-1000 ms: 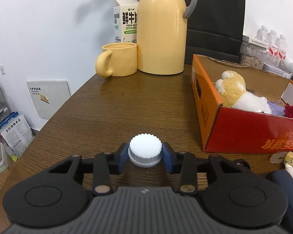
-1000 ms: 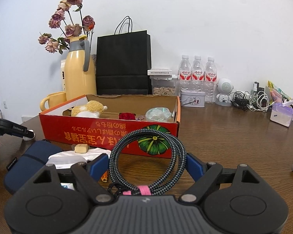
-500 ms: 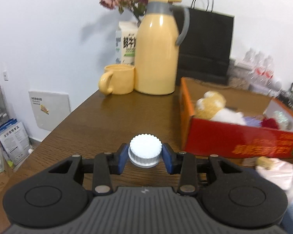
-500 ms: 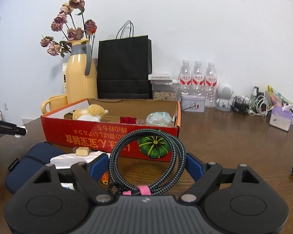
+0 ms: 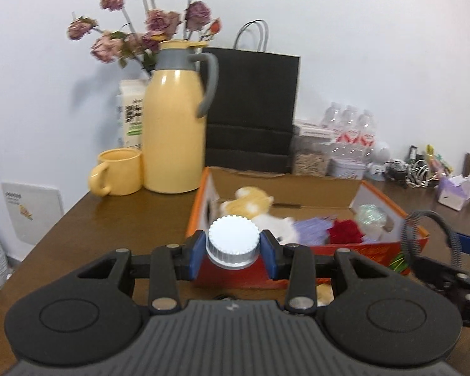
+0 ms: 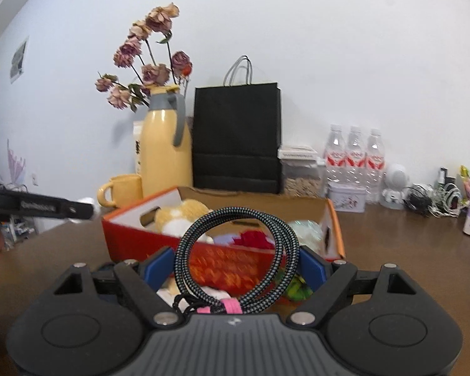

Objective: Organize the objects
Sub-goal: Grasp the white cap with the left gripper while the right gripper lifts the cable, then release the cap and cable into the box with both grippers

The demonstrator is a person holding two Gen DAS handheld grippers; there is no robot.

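My left gripper (image 5: 233, 252) is shut on a white ribbed bottle cap (image 5: 233, 246) and holds it in the air just before the near left corner of the orange-red cardboard box (image 5: 203, 185). My right gripper (image 6: 235, 263) is shut on a coiled black-and-grey braided cable (image 6: 236, 253) tied with a pink band, held in front of the same box (image 6: 125, 235). The box holds a yellow plush toy (image 5: 250, 202), a red flower (image 5: 344, 232) and a clear wrapped item (image 5: 371, 214). The right gripper with the cable shows at the right of the left wrist view (image 5: 429, 250).
A yellow jug with dried roses (image 5: 174, 138), a yellow mug (image 5: 117, 172), a milk carton (image 5: 131, 112) and a black paper bag (image 5: 250, 109) stand behind the box. Water bottles (image 6: 355, 153), a tin (image 6: 346, 197) and tangled cables (image 6: 429, 197) line the back right.
Both grippers have risen and moved toward the box. The left one has swung right with the cap, from over the bare table to the box's corner. Both grips are unchanged.
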